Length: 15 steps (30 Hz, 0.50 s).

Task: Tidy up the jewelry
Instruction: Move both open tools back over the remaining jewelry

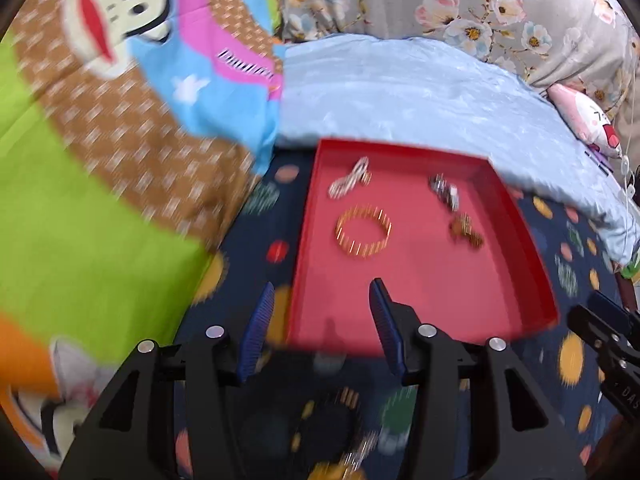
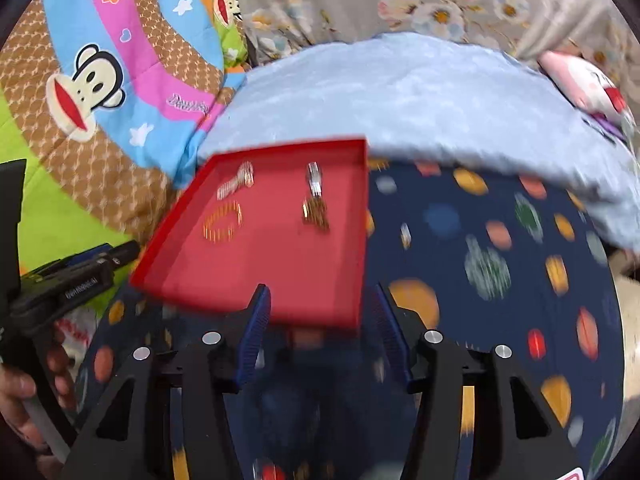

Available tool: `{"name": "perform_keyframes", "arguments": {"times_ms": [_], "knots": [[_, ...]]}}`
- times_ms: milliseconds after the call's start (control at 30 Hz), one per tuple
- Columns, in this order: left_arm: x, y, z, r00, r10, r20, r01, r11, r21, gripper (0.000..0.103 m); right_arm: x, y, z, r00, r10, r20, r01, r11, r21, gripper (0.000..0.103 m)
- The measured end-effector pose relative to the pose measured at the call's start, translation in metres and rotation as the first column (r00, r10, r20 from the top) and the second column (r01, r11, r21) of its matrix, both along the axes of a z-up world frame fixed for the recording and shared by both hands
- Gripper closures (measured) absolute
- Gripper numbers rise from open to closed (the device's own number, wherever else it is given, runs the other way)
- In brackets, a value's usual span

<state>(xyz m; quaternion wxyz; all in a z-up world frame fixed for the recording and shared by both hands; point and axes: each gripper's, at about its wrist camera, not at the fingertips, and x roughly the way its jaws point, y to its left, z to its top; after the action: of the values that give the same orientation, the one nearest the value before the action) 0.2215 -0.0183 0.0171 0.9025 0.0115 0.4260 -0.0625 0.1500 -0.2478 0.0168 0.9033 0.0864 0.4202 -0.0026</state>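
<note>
Red tray (image 1: 516, 240) holds four jewelry pieces, one a gold bracelet (image 1: 363, 232); both tools (image 1: 322, 300) (image 2: 320, 300) gape, empty.

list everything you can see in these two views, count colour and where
red tray: one, red, on the dark spotted cloth
gold bracelet: one, gold, left half of the tray
silver chain: one, silver, far left of the tray
dark silver piece: one, far right of the tray, blurred
bronze piece: one, brownish gold, just nearer than the dark silver piece
spotted cloth: one, navy with coloured dots
blue blanket: one, pale blue, behind the tray
monkey quilt: one, multicoloured, left
plush toy: one, pink, far right
left gripper: open, empty
right gripper: open, empty
</note>
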Motion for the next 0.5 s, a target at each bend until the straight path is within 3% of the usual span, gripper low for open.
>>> {"name": "perform_keyframes", "arguments": {"times_ms": [167, 500], "knots": [[-0.051, 0.006, -0.018, 0.997, -0.023, -0.068, 0.023, 1.000, -0.002, 0.055, -0.056, 0.006, -0.024, 0.997, -0.018, -0.076, 0.019, 1.000, 0.023, 0.050], [-0.120, 0.009, -0.045, 0.986, -0.045, -0.158, 0.043, 0.999, -0.017, 0.055, -0.113, 0.024, -0.053, 0.989, -0.016, -0.144, 0.021, 0.999, 0.036, 0.050]]}}
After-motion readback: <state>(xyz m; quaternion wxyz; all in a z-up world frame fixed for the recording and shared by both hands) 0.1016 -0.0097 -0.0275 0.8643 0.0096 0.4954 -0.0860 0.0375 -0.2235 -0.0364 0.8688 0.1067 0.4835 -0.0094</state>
